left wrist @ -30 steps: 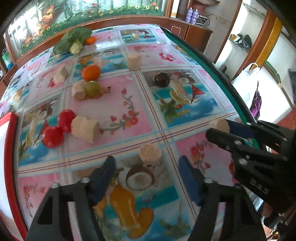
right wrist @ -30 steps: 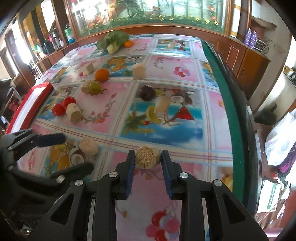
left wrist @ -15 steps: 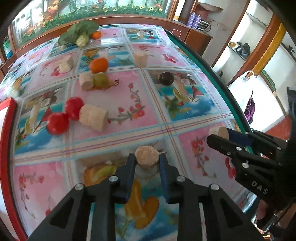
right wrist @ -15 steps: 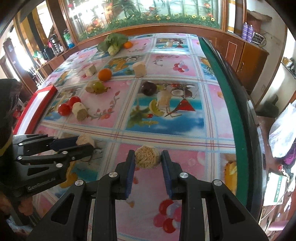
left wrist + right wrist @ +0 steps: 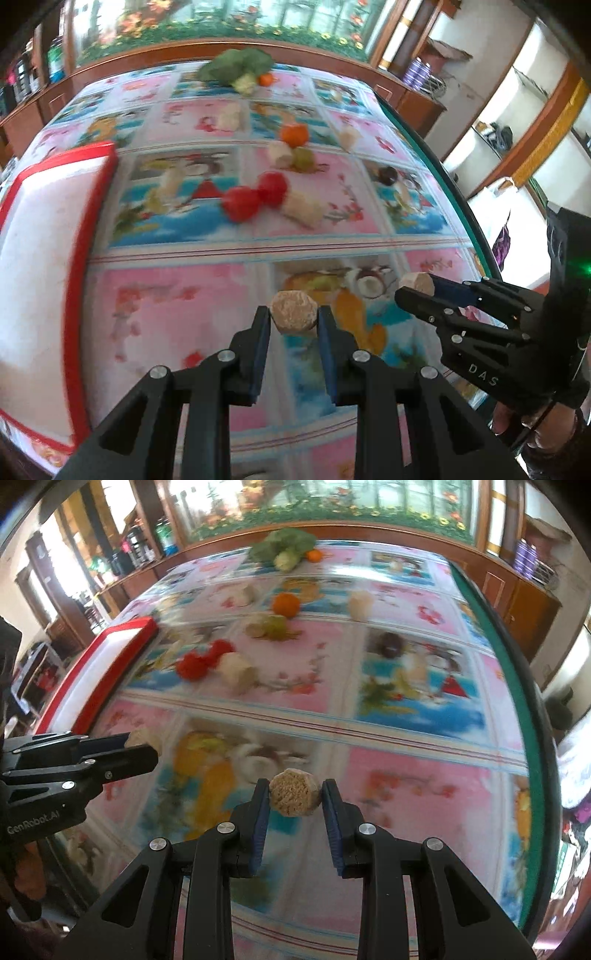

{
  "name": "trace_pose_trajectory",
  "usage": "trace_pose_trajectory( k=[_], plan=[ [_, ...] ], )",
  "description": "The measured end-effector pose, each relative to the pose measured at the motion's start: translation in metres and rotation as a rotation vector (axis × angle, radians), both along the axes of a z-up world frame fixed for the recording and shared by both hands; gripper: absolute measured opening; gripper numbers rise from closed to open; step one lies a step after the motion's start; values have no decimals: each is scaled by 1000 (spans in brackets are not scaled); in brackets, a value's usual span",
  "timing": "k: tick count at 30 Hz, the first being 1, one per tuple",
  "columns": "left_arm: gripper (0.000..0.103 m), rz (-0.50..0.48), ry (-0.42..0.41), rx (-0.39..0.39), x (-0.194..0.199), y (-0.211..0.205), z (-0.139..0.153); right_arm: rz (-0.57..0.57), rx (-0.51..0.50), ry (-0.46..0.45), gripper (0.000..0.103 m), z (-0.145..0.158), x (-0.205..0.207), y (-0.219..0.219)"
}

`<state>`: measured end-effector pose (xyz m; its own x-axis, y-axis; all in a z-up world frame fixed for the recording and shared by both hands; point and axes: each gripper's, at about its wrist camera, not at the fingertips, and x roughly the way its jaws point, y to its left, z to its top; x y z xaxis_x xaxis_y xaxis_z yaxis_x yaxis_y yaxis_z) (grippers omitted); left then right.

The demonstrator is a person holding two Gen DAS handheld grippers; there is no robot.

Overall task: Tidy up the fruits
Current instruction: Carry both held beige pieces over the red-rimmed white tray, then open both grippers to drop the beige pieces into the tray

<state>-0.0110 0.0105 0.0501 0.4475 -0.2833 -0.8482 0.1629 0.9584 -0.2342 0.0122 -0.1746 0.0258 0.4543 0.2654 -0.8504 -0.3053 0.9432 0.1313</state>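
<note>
My left gripper (image 5: pixel 293 319) is shut on a tan cylindrical piece (image 5: pixel 293 312), held above the patterned tablecloth. My right gripper (image 5: pixel 295 797) is shut on a second tan fibrous piece (image 5: pixel 294 792); it also shows in the left wrist view (image 5: pixel 415 284). The left gripper shows in the right wrist view (image 5: pixel 142 744). Two red tomatoes (image 5: pixel 255 195) lie beside another tan piece (image 5: pixel 303 210). Farther back are an orange (image 5: pixel 294 133), a green fruit (image 5: pixel 303 158), a dark fruit (image 5: pixel 386 174) and a small orange (image 5: pixel 265 78).
A red-rimmed white tray (image 5: pixel 92 206) lies at the table's left side, also in the right wrist view (image 5: pixel 122 642). Green leafy vegetables (image 5: pixel 236 66) lie at the far edge. More tan pieces (image 5: pixel 229 118) are scattered about. The green table rim (image 5: pixel 517 686) runs along the right.
Both grippers have swung left with their pieces; the tray has come into view. The left gripper closed on its piece a second ago and lifted it.
</note>
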Motion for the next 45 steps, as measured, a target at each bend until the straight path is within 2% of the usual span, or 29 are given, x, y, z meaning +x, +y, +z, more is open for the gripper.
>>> trace_pose_trajectory(
  k=[10, 16, 26, 34, 45],
  plan=[
    [28, 156, -29, -17, -16, 89, 9, 183, 12, -4, 28, 12, 4, 104],
    [28, 271, -48, -1, -23, 150, 11, 308, 24, -3, 27, 21, 6, 175],
    [28, 445, -20, 52, -27, 242, -8, 475, 25, 29, 28, 11, 6, 284],
    [28, 483, 16, 64, -28, 272, -27, 564, 10, 77, 28, -9, -3, 336],
    [28, 484, 29, 86, -26, 272, -35, 583, -12, 71, 28, -13, -7, 346]
  ],
)
